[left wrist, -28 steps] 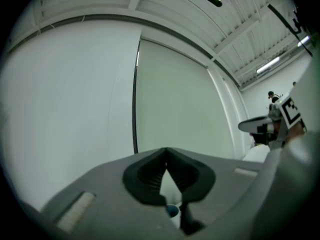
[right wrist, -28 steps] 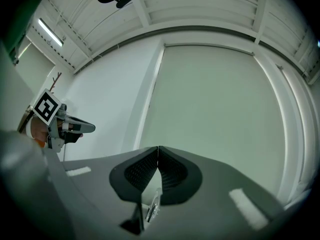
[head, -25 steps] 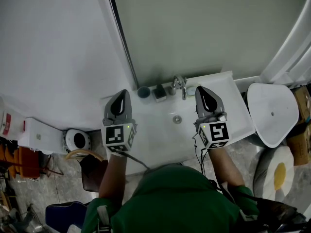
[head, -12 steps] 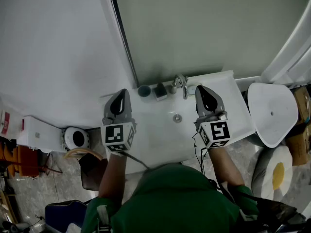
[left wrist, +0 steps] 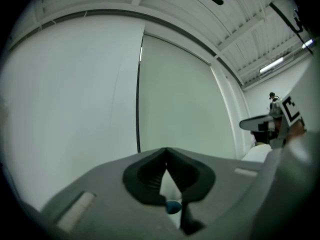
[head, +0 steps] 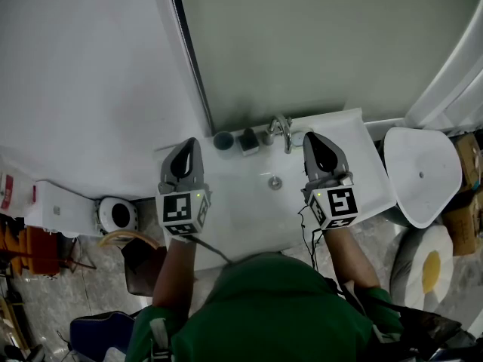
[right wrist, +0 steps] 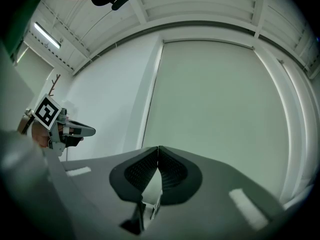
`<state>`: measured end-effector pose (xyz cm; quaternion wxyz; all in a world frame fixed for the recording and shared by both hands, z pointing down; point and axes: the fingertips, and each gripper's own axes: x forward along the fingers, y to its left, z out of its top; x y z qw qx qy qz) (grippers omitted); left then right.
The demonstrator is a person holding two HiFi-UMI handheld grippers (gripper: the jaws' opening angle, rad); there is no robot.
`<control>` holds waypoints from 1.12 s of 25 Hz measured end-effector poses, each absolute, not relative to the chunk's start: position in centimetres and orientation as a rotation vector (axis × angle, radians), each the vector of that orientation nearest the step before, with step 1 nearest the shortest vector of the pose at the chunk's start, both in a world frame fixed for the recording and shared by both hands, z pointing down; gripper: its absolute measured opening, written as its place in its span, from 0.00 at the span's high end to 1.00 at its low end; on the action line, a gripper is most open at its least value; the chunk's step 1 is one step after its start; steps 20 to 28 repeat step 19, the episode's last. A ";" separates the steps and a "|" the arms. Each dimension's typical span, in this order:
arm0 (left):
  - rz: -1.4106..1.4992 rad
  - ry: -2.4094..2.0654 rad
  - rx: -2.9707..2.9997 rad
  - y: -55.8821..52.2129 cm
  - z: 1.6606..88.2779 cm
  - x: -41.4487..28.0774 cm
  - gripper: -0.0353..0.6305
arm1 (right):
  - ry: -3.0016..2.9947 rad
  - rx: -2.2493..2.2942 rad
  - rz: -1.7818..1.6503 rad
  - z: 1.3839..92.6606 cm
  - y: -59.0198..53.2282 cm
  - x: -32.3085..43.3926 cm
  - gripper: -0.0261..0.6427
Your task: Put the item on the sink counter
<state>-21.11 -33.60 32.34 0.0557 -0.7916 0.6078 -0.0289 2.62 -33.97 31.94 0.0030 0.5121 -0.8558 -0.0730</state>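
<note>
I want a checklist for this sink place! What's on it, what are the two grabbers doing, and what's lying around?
Surface: white sink, basin bare apart from the drain.
Job's things: nothing held; which item is meant cannot be told.
Clutter: blue cup, dark box and tap along the sink's back edge.
Grippers: left gripper and right gripper both shut, empty, over the sink.
Cables: left cable and right cable run back toward the person.
Surroundings: white stool and egg-patterned cushion at right.
</note>
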 end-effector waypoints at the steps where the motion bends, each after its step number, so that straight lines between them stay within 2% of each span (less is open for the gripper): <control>1: -0.087 1.846 -2.403 -33.6 32.4 -21.2 0.95 | -2.683 1.606 -0.229 31.9 -34.0 2.6 0.96; 28: -0.026 1.777 -2.465 -34.6 33.0 -21.6 0.95 | -2.646 1.608 -0.215 32.6 -34.8 1.5 0.96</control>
